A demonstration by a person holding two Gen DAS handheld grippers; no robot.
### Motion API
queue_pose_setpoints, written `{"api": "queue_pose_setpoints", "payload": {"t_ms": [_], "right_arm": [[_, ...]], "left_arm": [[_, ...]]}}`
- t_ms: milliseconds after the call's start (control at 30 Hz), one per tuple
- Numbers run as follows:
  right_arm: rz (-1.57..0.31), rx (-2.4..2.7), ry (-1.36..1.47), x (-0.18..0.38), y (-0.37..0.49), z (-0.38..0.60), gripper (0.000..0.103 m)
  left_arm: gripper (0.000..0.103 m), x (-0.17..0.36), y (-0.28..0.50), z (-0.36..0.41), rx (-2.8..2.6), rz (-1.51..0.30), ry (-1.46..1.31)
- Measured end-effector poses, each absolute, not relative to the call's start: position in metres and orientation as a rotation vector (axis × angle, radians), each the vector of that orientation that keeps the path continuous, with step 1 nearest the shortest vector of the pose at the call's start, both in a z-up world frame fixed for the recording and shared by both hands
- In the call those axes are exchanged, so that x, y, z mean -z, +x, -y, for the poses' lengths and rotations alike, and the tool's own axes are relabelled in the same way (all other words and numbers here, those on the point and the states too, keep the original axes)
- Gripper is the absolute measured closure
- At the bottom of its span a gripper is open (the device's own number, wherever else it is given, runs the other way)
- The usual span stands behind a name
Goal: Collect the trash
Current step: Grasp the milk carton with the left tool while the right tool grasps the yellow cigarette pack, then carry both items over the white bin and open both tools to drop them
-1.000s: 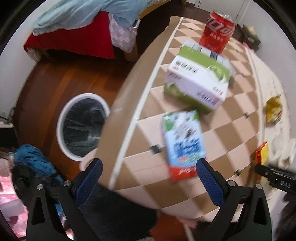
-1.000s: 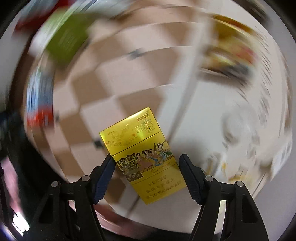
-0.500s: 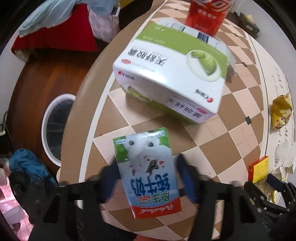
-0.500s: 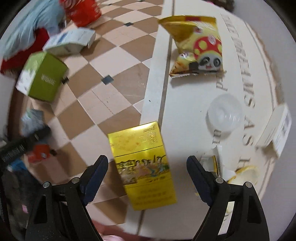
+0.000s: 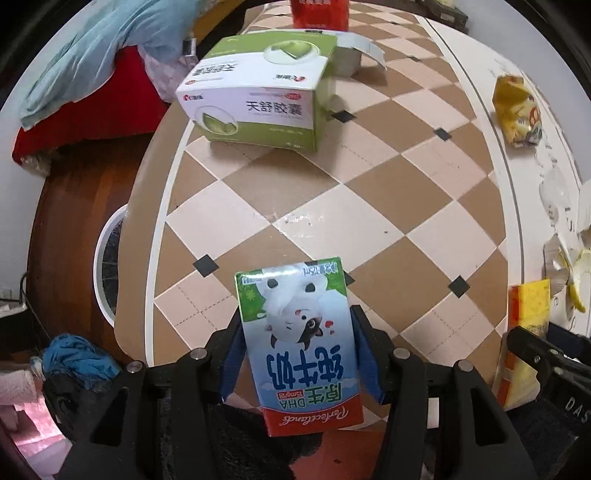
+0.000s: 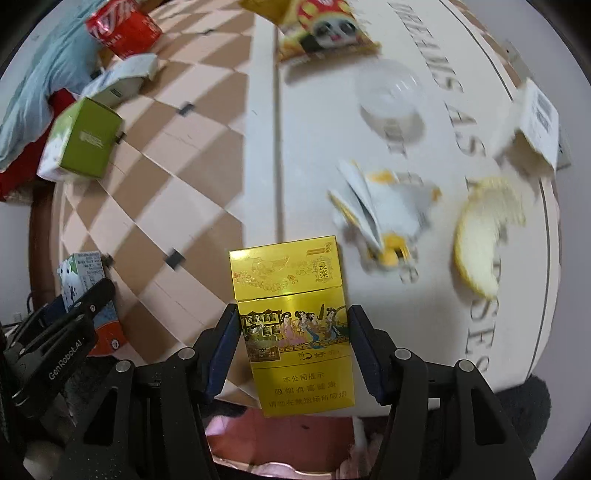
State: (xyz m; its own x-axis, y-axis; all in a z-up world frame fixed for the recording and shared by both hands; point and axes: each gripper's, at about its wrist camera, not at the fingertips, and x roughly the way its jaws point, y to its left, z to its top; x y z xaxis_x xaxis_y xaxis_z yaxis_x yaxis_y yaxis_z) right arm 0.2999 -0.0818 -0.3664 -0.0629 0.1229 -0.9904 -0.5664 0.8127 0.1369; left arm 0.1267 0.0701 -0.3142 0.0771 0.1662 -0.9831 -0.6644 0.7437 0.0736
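A small milk carton [image 5: 295,332] with a cow picture lies at the near edge of the checkered table [image 5: 332,206]. My left gripper [image 5: 295,314] points down over it, both blue pads against its sides; the jaws are easing open slightly with the carton still between them. A gold-yellow cigarette pack [image 6: 291,332] lies at the table's near edge. My right gripper [image 6: 293,310] is closing, its pads flush on the pack's long sides. The right wrist view also catches the carton [image 6: 79,273] at far left, and the left wrist view shows the pack [image 5: 528,306] at far right.
A green and white box [image 5: 258,99] and a red can [image 5: 319,13] stand further back. A yellow snack bag [image 6: 325,29], clear lid [image 6: 391,96], crumpled wrapper [image 6: 380,214], fruit peel [image 6: 484,236] and white box [image 6: 535,125] lie around. A white-rimmed bin [image 5: 107,266] is on the floor.
The left jaws came in from wide open onto the milk carton. The right jaws narrowed from well clear of the cigarette pack to its sides. Both grippers moved over the table.
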Motion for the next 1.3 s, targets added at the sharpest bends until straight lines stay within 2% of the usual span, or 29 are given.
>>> {"api": "queue_pose_setpoints", "payload": {"t_ms": [100,267,367,567,633,667,700,733,900,1100,1300], "right_arm": [[-1.513,-0.583,-0.42,0.366,0.288,0.076,0.04],[-1.452,-0.589,-0.514,0.368,0.249,0.054,0.028],[-1.423,-0.576,-0.522,0.368,0.23,0.052,0.029],[-1.384,-0.586,-0.519,0.37,0.21,0.061,0.03],[-1.381,-0.583,-0.517,0.375,0.21,0.066,0.034],[-1.376,-0.577,-0.511,0.372,0.206,0.068,0.043],[-1.382,-0.579,-0.5,0.368,0.202,0.07,0.045],[-1.381,-0.585,-0.494,0.354,0.208,0.078,0.045],[-1.393,-0.583,-0.468,0.353,0.196,0.084,0.045],[-1.391,-0.605,-0.379,0.331,0.194,0.095,0.045],[-1.297,-0.69,-0.323,0.272,0.173,0.09,0.045]], "left_arm": [[0.051,0.312,0.126,-0.07,-0.65,-1.357,-0.469],[0.052,0.31,0.126,-0.062,-0.645,-1.34,-0.481],[0.053,0.31,0.127,-0.066,-0.638,-1.336,-0.48],[0.054,0.316,0.122,-0.063,-0.633,-1.335,-0.46],[0.054,0.316,0.121,-0.062,-0.633,-1.333,-0.452],[0.054,0.317,0.121,-0.063,-0.633,-1.334,-0.449],[0.054,0.315,0.123,-0.061,-0.635,-1.335,-0.444],[0.054,0.315,0.124,-0.059,-0.636,-1.337,-0.441],[0.055,0.311,0.131,-0.055,-0.634,-1.336,-0.44],[0.055,0.272,0.125,-0.055,-0.627,-1.265,-0.447],[0.055,0.2,0.097,-0.074,-0.645,-1.115,-0.449]]}}
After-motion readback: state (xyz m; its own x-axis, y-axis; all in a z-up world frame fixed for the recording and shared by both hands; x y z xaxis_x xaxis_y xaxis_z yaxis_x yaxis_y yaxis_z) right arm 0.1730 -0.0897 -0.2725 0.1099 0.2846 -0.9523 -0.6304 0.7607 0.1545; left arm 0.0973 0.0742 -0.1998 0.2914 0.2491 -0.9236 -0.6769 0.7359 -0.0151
